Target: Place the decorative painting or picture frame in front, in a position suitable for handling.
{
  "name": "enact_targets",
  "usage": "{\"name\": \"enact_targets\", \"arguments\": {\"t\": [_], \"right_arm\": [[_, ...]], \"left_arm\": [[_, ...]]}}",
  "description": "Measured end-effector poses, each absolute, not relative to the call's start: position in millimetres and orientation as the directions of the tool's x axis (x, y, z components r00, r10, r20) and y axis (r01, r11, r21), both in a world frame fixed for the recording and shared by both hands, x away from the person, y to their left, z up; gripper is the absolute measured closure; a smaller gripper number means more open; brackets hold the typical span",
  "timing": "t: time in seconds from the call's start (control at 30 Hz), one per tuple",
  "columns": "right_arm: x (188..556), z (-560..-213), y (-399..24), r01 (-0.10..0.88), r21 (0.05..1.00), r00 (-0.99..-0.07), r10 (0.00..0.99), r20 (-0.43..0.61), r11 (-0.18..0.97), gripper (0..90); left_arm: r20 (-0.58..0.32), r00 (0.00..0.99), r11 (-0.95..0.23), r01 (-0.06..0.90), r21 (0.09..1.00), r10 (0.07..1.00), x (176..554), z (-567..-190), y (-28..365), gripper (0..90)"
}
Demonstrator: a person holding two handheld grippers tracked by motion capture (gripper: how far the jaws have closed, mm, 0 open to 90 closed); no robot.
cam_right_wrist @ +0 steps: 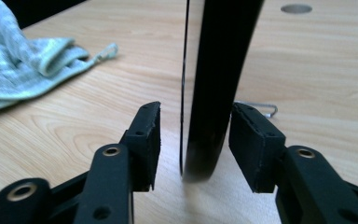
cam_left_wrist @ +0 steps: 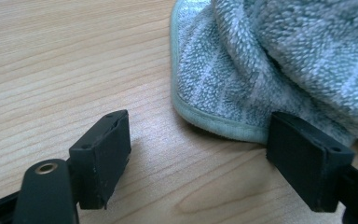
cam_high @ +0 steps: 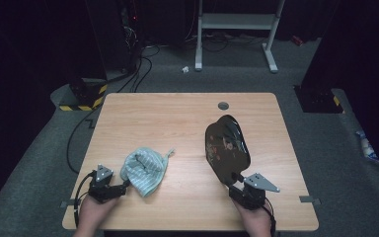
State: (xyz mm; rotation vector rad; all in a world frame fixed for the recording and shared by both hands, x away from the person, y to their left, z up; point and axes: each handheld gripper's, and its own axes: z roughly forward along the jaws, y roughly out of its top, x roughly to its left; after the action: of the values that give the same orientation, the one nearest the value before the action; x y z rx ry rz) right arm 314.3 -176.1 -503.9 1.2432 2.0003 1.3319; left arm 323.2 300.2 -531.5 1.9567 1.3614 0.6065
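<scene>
Black plate (cam_right_wrist: 219, 70) stands on edge between right gripper (cam_right_wrist: 196, 140)'s parted fingers, untouched; left gripper (cam_left_wrist: 198, 154) gapes beside towel (cam_left_wrist: 279, 60).

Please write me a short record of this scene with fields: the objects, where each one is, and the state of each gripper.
surface: wooden table
cloth: crumpled light green striped towel, lying near the table's left front
dark object: glossy black plate-like disc, standing on its edge at right of centre
left gripper: open, on the table, one pad at the towel's hem, nothing held
right gripper: jaws either side of the disc's lower edge, gaps visible on both sides, not pressing
other: round grey cable port near the far edge
</scene>
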Motion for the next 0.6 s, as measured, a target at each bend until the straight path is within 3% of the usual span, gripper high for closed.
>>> {"name": "enact_targets", "arguments": {"t": [0.43, 0.6], "right_arm": [[317.5, -509.3, -176.0, 0.444, 0.891, -0.487, 0.861, 0.148, 0.098, 74.9], [314.7, -508.8, -171.2, 0.438, 0.894, -0.489, 0.86, 0.144, 0.099, 77.2]], "left_arm": [[0.001, 0.345, -0.231, 0.627, 0.744, 0.939, 323.0, -531.4, 300.0, 21.9], [0.0, 0.345, -0.231, 0.627, 0.744, 0.939, 323.0, -531.4, 300.0, 21.9]]}}
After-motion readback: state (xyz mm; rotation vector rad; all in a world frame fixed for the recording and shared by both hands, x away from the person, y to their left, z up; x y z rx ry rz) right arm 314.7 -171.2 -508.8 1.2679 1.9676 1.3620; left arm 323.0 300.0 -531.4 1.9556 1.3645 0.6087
